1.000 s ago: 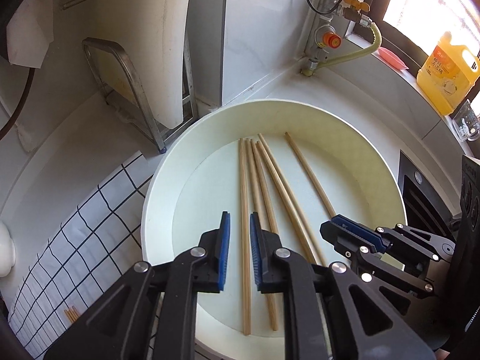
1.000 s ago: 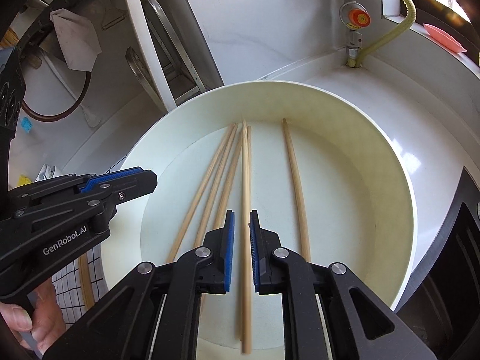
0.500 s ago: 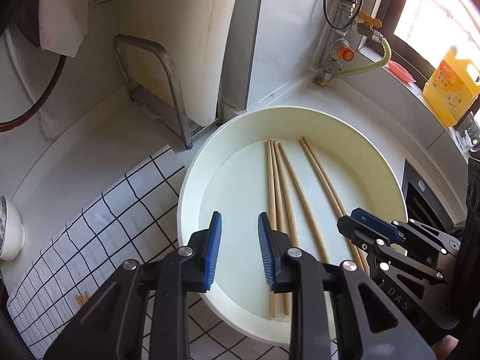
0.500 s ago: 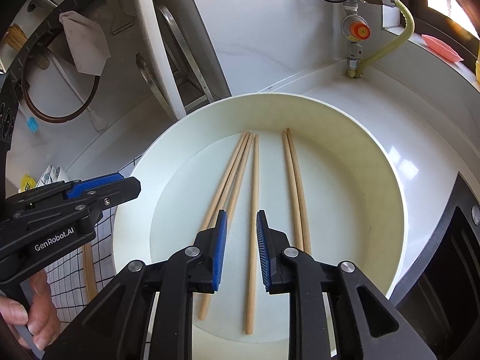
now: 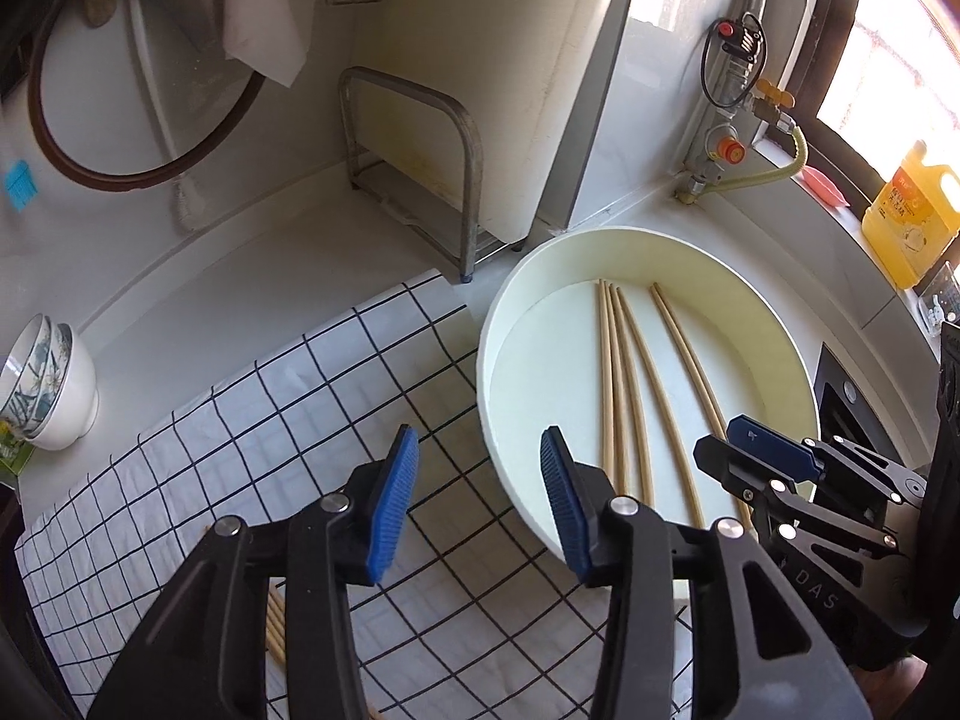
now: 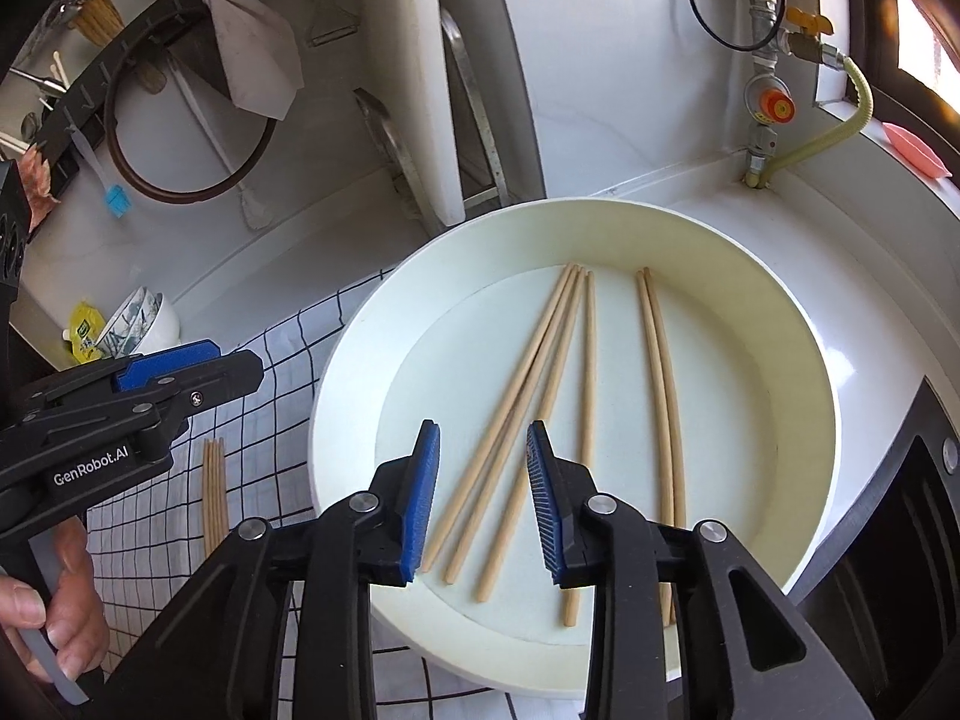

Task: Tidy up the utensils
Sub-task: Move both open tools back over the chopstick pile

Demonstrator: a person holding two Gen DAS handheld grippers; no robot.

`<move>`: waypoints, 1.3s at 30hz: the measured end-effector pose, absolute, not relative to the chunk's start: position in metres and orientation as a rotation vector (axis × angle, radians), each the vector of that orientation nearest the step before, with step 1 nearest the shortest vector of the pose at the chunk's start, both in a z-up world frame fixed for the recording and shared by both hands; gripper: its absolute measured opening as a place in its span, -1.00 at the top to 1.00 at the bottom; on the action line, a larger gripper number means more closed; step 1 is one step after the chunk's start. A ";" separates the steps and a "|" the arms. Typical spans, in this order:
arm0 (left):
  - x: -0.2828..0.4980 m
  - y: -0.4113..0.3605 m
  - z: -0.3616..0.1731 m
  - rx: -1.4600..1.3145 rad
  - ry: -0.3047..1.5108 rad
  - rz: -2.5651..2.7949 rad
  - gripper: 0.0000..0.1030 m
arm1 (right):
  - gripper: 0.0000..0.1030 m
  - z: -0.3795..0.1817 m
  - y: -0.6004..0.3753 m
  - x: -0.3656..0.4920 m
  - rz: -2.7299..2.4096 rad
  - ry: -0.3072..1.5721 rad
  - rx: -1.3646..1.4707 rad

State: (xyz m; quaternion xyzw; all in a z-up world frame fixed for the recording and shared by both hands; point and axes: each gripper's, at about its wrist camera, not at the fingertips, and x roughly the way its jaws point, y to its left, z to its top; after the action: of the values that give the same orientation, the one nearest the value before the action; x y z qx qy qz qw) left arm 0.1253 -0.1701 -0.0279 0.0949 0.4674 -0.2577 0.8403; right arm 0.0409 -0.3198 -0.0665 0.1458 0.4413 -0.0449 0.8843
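White kitchen bench (image 5: 252,252) under a tiled wall, window light at far right. Far left: stacked patterned bowls (image 5: 45,384) on the bench, a brown ring (image 6: 180,138) and a pale cloth (image 6: 255,48) hanging on the wall above. A black-grid cloth (image 5: 240,420) covers the near-left bench; a small bundle of chopsticks (image 6: 214,492) lies on it, apart from the basin.

Left gripper (image 5: 480,498) hovers over the grid cloth just left of the basin's rim, jaws spread wide, nothing between them. In the right wrist view it shows at the left edge, held by a hand (image 6: 66,600).

Centre: a metal rack (image 5: 414,180) against a white upright panel. Right of the cloth, a round cream basin (image 6: 798,360) holds six loose chopsticks (image 6: 588,372): four fanned at left-centre, two paired side by side to the right.

Right gripper (image 6: 483,498) hangs over the basin's near side, above the near ends of the fanned sticks, jaws spread, gripping nothing.

Far right: gas valve and yellow hose (image 5: 774,174), then a yellow oil bottle (image 5: 912,222) on the sill.
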 end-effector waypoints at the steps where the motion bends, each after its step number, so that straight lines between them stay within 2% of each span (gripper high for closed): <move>1: 0.123 -0.164 -0.027 0.194 0.986 -0.536 0.15 | 0.38 -0.065 -0.314 0.041 -0.084 0.918 0.295; 6: 0.116 -0.131 -0.024 0.159 0.983 -0.490 0.13 | 0.27 -0.058 -0.285 0.042 -0.032 0.918 0.255; 15: 0.102 -0.068 -0.029 0.086 0.995 -0.394 -0.01 | 0.21 -0.058 -0.231 0.047 0.066 0.946 0.188; 39: 0.081 0.057 -0.110 -0.048 1.139 -0.179 -0.04 | 0.17 -0.109 -0.118 0.041 0.244 1.047 0.112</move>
State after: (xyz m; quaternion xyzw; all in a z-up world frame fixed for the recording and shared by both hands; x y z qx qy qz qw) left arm 0.0812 0.0566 -0.1095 -0.0226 0.5383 -0.0848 0.8382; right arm 0.0415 -0.1176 -0.1091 0.0535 0.4983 0.1160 0.8575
